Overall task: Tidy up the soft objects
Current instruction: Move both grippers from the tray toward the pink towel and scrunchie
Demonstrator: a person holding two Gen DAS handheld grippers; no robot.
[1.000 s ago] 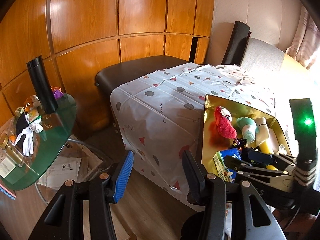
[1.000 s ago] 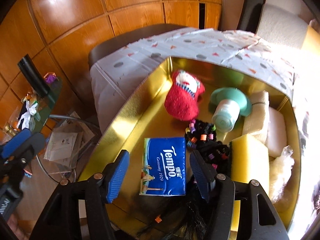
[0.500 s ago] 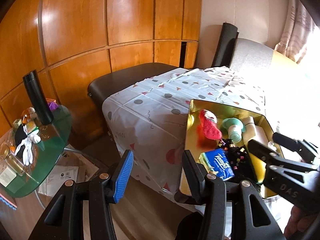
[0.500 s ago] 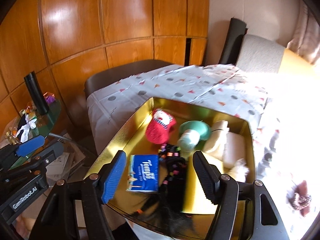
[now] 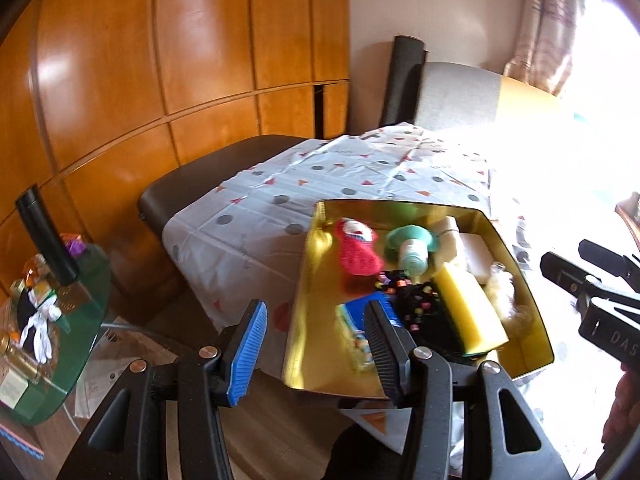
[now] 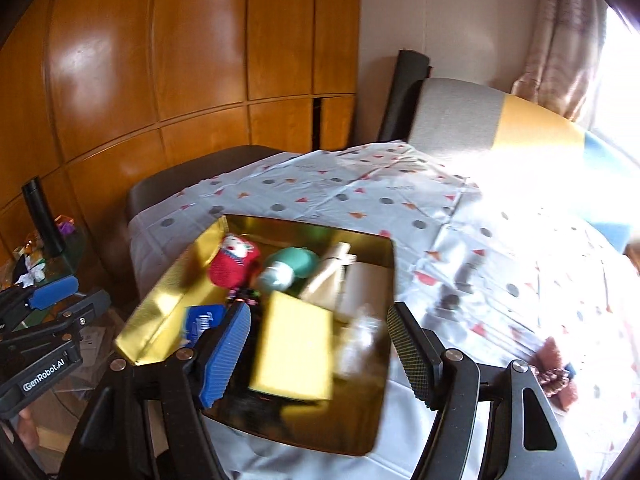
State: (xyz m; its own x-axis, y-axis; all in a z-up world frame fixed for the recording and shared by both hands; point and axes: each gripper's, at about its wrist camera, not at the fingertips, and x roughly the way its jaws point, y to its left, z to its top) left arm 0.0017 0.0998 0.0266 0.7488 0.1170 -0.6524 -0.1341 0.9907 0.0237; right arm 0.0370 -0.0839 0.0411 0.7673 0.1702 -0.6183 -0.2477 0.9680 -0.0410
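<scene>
A gold tray (image 5: 400,206) sits on the spotted tablecloth (image 5: 248,220). It holds a red knitted sock (image 5: 356,254), a green mushroom plush (image 5: 412,246), a yellow sponge (image 5: 468,312), a blue tissue pack (image 5: 354,320) and beaded black hair ties (image 5: 412,300). My left gripper (image 5: 316,344) hovers open and empty before the tray's near left corner. My right gripper (image 6: 318,354) hangs above the tray (image 6: 160,308), its jaws opening with nothing pressed between them; the sponge (image 6: 294,344) lies below. A brown scrunchie (image 6: 554,376) rests on the cloth to the right.
A glass side table (image 5: 80,320) with a black bottle (image 5: 46,240) and small clutter stands at the left. A dark bench (image 5: 208,172) sits against the wood-panelled wall. A grey and yellow chair back (image 5: 460,96) rises behind the table. Papers lie on the floor.
Both grippers have drawn back and up from the tray, so it looks smaller. The right gripper's jaws have widened. The tissue pack still lies in the tray.
</scene>
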